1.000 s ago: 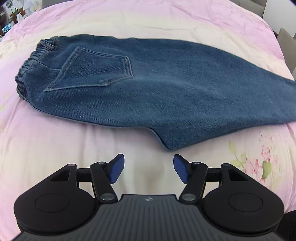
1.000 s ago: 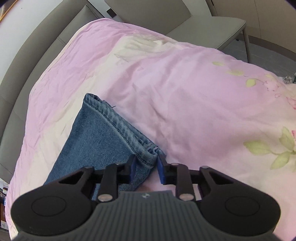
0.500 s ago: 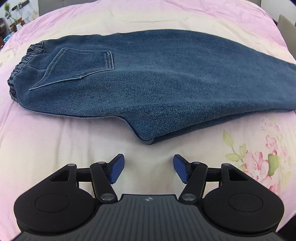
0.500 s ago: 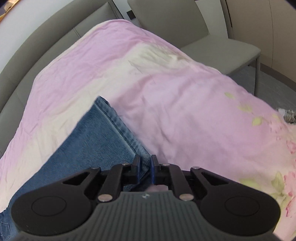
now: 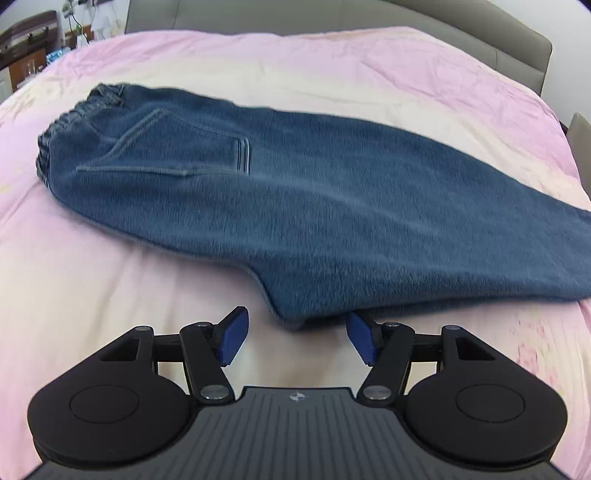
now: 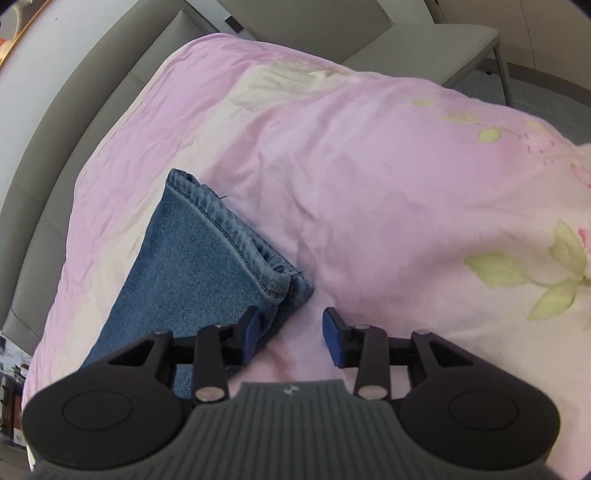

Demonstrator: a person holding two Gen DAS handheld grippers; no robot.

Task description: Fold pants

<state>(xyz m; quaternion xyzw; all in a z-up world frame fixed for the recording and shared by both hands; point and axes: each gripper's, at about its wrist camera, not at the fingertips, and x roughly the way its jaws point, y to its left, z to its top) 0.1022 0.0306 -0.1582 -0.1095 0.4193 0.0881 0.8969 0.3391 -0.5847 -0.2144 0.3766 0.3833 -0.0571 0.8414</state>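
Blue denim pants [image 5: 295, 206] lie folded lengthwise on a pink bedspread [image 5: 92, 295], elastic waistband [image 5: 70, 122] at the far left, back pocket up. My left gripper [image 5: 293, 339] is open, its blue pads on either side of the crotch corner [image 5: 291, 321] at the near edge. In the right wrist view the leg hems [image 6: 236, 236] lie on the bedspread [image 6: 388, 192]. My right gripper [image 6: 290, 338] is open and empty, its left pad over the near hem corner.
A grey padded headboard [image 5: 369, 14] runs along the far side of the bed. A grey chair [image 6: 424, 44] stands past the bed's corner. Shelves with small items [image 5: 33, 44] stand at the far left.
My right gripper was shut on the hem corner and has now opened, leaving the hem on the bed. My left gripper has moved closer to the crotch corner.
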